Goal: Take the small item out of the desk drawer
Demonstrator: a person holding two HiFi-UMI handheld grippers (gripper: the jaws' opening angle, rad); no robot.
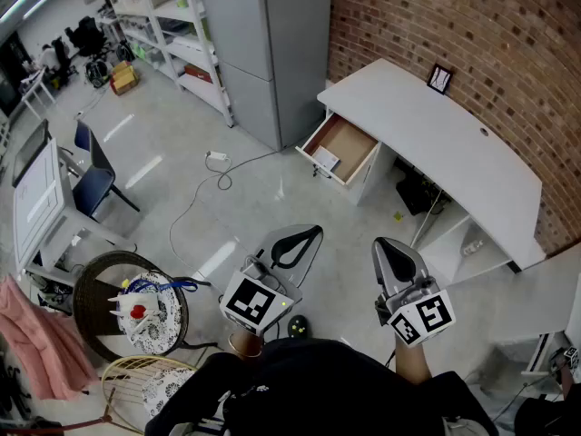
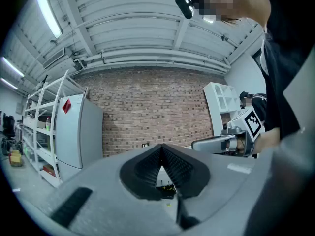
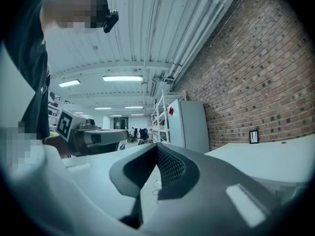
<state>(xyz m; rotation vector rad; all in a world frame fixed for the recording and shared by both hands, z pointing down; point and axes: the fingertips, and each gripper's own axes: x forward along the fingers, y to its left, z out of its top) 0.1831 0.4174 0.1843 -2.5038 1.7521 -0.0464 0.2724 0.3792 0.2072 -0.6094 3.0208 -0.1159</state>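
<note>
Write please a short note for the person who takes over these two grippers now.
Left gripper: shut, empty, level, short of the desk.
Right gripper: the same.
The desk's drawer stands open; a small white item lies in it.
Done: drawer open.
Left: approach, open one gripper, grasp the item, lift it out.

Desk (image 1: 427, 125) stands against wall (image 1: 472, 25), cabinet (image 1: 263, 53) to its left. Drawer (image 1: 348, 142) stands open at desk's left end, item (image 1: 325, 159) inside. Frame (image 1: 439, 78) sits on desk, by wall.
</note>
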